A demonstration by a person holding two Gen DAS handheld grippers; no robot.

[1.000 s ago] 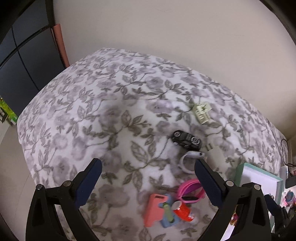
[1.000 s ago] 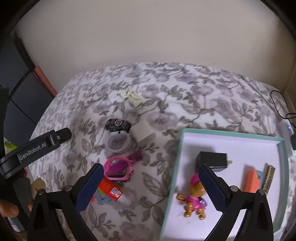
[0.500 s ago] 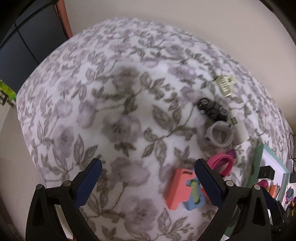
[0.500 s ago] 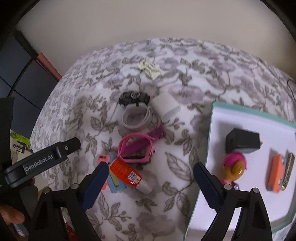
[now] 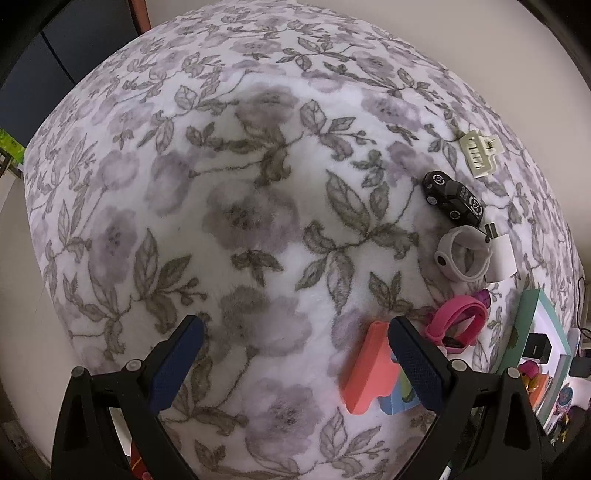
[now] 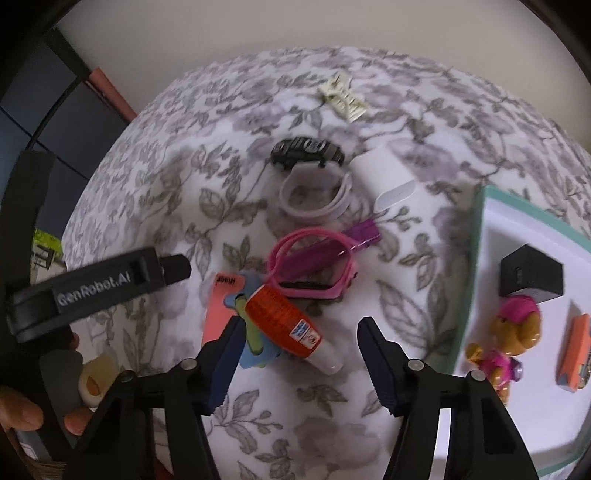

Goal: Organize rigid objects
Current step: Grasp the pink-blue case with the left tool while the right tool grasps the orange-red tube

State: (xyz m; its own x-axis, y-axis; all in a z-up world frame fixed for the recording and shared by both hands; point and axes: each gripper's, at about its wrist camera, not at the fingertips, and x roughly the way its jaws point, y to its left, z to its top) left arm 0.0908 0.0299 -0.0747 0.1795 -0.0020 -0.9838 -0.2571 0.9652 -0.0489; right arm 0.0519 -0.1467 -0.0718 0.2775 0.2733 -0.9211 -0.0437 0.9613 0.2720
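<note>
A floral-covered table (image 5: 258, 221) meets a beige wall (image 6: 295, 26); left tongs (image 5: 295, 360) gape, right tongs (image 6: 299, 354) have just been closing, nothing between them

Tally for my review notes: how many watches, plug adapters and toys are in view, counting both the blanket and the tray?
Watches: 2, pale watch and pink watch
Plug adapters: 2, white adapter and black adapter
Toys: 2, black toy car and dog figure
Total: 6

Tray (image 6: 476, 236) right of watch (image 6: 310, 266); charger (image 6: 532, 273) inside.
</note>
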